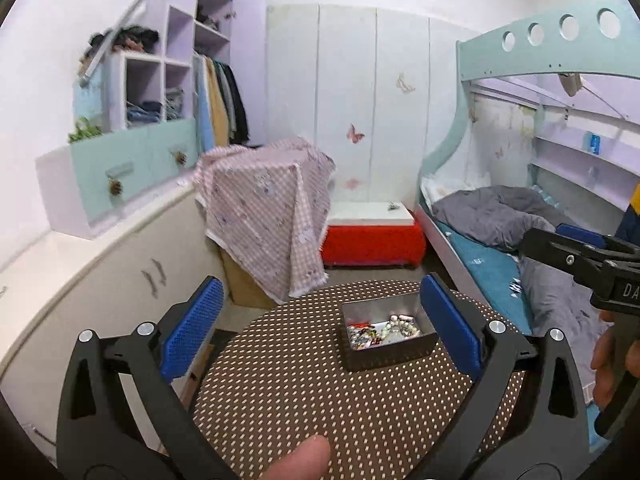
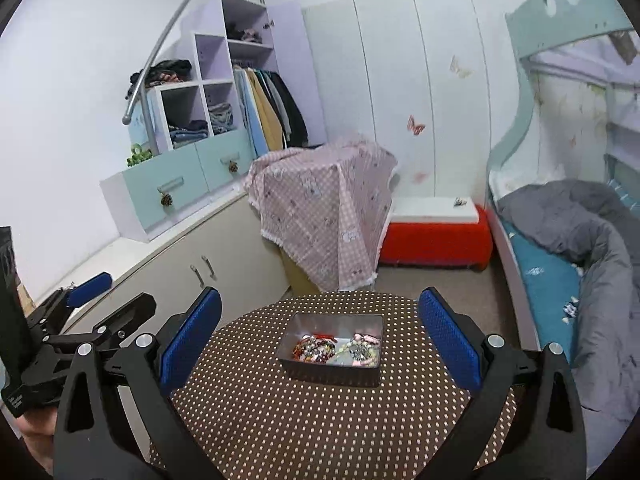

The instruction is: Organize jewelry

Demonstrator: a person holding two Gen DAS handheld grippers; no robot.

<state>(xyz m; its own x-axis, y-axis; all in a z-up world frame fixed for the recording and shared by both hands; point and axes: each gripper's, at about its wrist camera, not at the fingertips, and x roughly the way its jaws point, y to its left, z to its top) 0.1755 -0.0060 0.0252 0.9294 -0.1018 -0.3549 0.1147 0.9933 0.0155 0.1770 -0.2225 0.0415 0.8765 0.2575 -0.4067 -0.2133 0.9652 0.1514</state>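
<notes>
Metal tin holds jewelry; both tools spread, empty.

The round table wears a brown cloth with a tight grid of cream dots. On it is a small rectangular tin, dark outside and silvery grey inside, full of mixed beads and jewelry: red, orange, pale green, pink, white. Both grippers, left gripper and right gripper, are black plastic with bright blue ribbed pads. Behind, a pink-and-white gingham cloth has pale cartoon prints. There's a red ottoman with a white top, mint green drawers, a teal sheet under a grey duvet, and pink butterfly stickers on white wardrobe doors.
</notes>
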